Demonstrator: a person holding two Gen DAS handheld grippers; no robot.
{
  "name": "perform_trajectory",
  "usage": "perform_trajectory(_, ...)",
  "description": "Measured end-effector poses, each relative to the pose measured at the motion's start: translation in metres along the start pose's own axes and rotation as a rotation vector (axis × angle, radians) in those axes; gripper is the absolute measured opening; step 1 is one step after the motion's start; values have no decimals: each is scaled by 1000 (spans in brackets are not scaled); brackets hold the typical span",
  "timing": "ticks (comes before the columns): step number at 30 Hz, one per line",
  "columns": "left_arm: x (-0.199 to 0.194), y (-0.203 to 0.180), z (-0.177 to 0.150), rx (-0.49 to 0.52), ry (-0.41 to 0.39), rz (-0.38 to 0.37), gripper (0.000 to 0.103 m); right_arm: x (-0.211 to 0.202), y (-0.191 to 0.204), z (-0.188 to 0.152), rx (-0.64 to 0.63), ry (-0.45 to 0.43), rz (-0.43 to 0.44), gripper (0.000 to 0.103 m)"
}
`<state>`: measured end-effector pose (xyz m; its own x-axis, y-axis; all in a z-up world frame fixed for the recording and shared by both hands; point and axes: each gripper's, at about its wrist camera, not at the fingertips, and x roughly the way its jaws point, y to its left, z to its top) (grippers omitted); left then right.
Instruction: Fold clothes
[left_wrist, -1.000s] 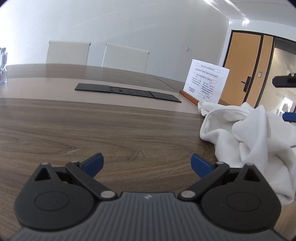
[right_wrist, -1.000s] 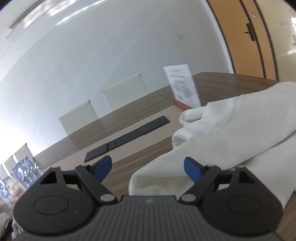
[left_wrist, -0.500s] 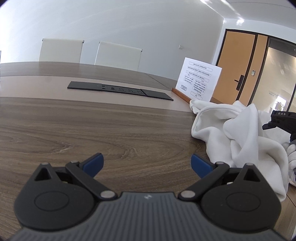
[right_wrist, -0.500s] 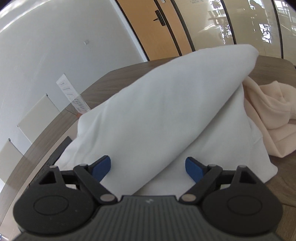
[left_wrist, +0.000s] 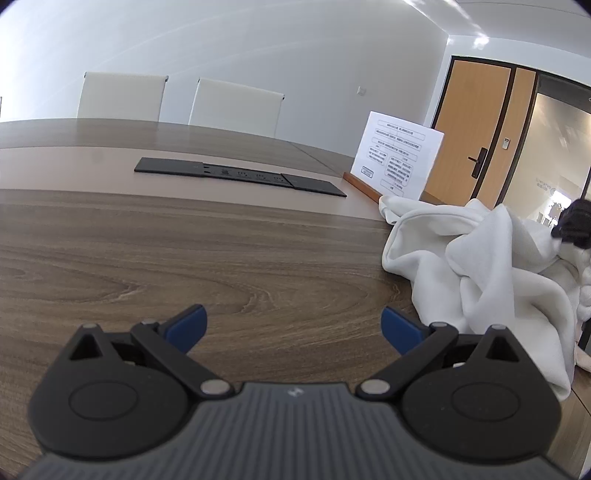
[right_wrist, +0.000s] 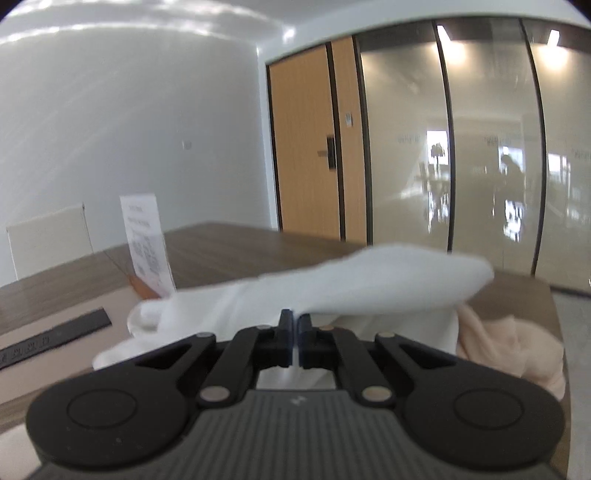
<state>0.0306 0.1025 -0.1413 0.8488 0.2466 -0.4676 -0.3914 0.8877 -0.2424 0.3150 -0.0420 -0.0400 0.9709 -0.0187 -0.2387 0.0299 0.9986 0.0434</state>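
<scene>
A crumpled white garment (left_wrist: 480, 266) lies heaped at the right end of the wooden table (left_wrist: 184, 258). In the right wrist view the same white garment (right_wrist: 369, 280) drapes just ahead of my right gripper (right_wrist: 294, 328), whose jaws are shut with a thin fold of white cloth pinched between the pads. A peach garment (right_wrist: 517, 343) lies behind it on the right. From the left wrist view the right gripper (left_wrist: 574, 229) shows as a dark shape at the top of the heap. My left gripper (left_wrist: 293, 326) hovers open over bare wood, left of the garment, holding nothing.
A paper sign on a wooden stand (left_wrist: 397, 155) rises just behind the garment. A flat black socket panel (left_wrist: 240, 175) is set into the table's middle. Two white chairs (left_wrist: 122, 96) stand at the far side. A wooden door (left_wrist: 476, 136) and glass wall are at the right.
My right gripper swung round, dropped to the white garment and went from wide open to shut on a fold of it. The left gripper stayed where it was, open.
</scene>
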Motion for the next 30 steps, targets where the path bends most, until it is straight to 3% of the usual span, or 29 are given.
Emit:
perform_trajectory(3,-1,0,0,-5,-1,-3,101,-34,11,12,11,-71,86,1)
perform_trajectory(5,-1,0,0,-10,-8,2,101,-61,24,12,-48,-150,128,1)
perform_trajectory(10,-4,6,3,-50,-40,24,101,-123,48,-2,-165,-280,376,1)
perform_trajectory(15,-10,15,7,-110,-97,68,101,-169,63,-38,-360,-350,691,1)
perform_trajectory(18,-16,20,10,-149,-147,116,101,-169,73,-66,-470,-251,808,2)
perform_trajectory(20,-21,22,12,-161,-187,154,101,-156,84,-87,-525,-92,859,5)
perform_trajectory(21,-23,22,13,-166,-200,156,101,-156,95,-104,-549,6,858,6)
perform_trajectory(24,-25,25,15,-191,-217,152,101,-163,115,-160,-623,176,874,9)
perform_trajectory(26,-24,25,15,-192,-223,168,101,-186,126,-196,-657,209,890,10)
perform_trajectory(28,-22,24,14,-180,-226,201,101,-193,137,-210,-671,232,908,21)
perform_trajectory(30,-20,27,15,-194,-213,201,101,-208,161,-215,-673,249,921,45)
